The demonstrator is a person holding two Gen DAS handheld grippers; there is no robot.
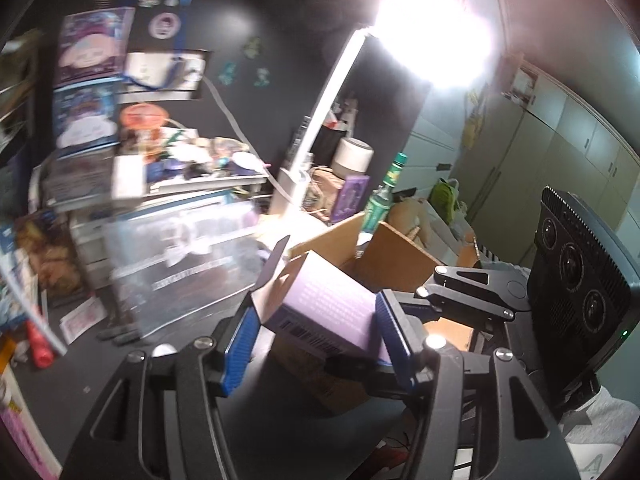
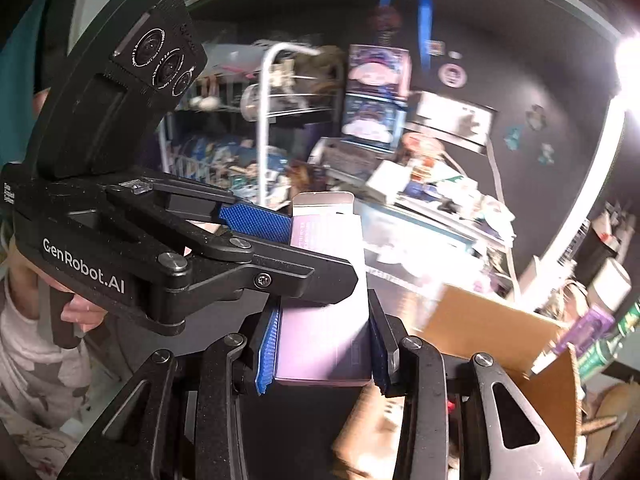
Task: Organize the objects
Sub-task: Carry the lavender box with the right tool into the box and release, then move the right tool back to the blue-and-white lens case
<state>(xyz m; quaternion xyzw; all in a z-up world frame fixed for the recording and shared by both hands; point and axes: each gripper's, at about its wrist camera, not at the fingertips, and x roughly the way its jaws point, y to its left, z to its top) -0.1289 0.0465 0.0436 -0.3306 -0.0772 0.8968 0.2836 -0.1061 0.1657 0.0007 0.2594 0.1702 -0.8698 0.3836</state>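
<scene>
Both tools are holding the same purple box [image 1: 332, 312]. In the left wrist view, the left tool [image 1: 316, 332] is gripping it at the lower centre of the frame, its blue pads [image 1: 240, 344] pressing on two opposite sides, and one end flap of the box is standing open. In the right wrist view, the right tool [image 2: 324, 344] is clamping the box [image 2: 324, 320] at the lower centre, while the left tool [image 2: 276, 240] is reaching in from the left of the frame and pinching the upper part. An open cardboard carton [image 1: 400, 256] is sitting just behind the box, and a bright lamp [image 1: 436, 40] is glaring at the upper right.
</scene>
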